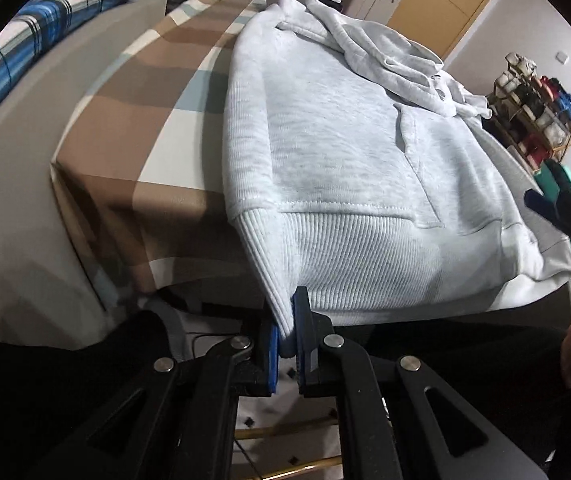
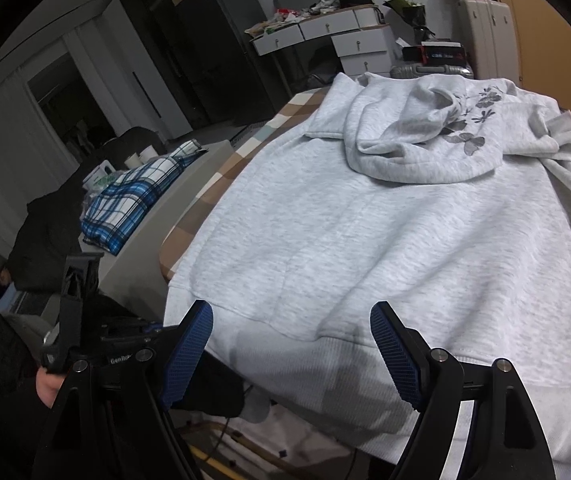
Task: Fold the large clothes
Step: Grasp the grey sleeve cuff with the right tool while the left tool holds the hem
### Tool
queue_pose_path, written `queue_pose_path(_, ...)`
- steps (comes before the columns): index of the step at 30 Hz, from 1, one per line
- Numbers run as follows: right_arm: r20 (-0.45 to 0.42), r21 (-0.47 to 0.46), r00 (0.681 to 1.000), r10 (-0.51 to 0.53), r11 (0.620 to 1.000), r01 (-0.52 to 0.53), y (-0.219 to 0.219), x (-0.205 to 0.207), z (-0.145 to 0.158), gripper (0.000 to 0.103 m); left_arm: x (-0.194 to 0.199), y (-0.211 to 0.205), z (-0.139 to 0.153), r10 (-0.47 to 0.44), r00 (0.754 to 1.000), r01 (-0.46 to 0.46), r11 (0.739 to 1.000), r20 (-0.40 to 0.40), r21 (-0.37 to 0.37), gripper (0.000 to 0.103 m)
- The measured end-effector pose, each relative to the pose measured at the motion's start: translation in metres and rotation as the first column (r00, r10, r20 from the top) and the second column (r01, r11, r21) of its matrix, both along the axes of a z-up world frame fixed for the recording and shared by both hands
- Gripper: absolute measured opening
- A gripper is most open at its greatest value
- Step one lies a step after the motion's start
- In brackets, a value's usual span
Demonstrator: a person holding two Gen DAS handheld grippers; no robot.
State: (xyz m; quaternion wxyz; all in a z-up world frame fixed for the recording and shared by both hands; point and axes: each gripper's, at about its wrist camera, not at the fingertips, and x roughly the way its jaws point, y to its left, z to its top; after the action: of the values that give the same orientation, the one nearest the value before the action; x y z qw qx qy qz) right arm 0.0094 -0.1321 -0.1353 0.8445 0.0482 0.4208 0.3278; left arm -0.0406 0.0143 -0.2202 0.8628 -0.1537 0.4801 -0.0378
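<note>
With the grey hoodie (image 1: 345, 152) spread flat on the checked table (image 1: 133, 120), the left gripper (image 1: 287, 344) pinches only its hanging ribbed hem corner while the right gripper (image 2: 291, 354) gapes empty above that hem, so lifting now risks the hem slipping free or the hoodie skewing.

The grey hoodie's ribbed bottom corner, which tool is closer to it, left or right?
Left. The left tool is pinching the light grey hoodie's ribbed bottom corner. The right tool is open farther along the hem, its blue pads above the fabric, gripping nothing.
</note>
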Motion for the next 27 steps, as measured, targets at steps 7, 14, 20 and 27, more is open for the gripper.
queue_pose_path(7, -0.022, 0.08, 0.996, -0.084, 0.993, 0.086, -0.043, 0.0, 0.017, 0.082, -0.002, -0.002, 0.007, -0.015, 0.999, 0.016, 1.0, 0.028, -0.008, 0.006)
queue_pose_path(14, 0.02, -0.009, 0.932, -0.363, 0.932, 0.363, -0.163, -0.017, 0.042, 0.092, 0.001, -0.011, 0.007, -0.024, 0.999, 0.024, 1.0, 0.042, 0.005, 0.006)
queue_pose_path(20, -0.089, -0.086, 0.844, -0.53, 0.848, 0.523, -0.232, -0.021, 0.011, 0.092, 0.0, -0.004, 0.005, -0.009, 0.999, 0.011, 0.999, 0.033, -0.052, 0.006)
queue_pose_path(27, -0.194, -0.027, 0.825, -0.531, 0.843, 0.537, -0.245, -0.025, -0.003, 0.091, -0.004, 0.014, 0.012, -0.034, 0.998, 0.044, 0.964, 0.044, -0.261, 0.03)
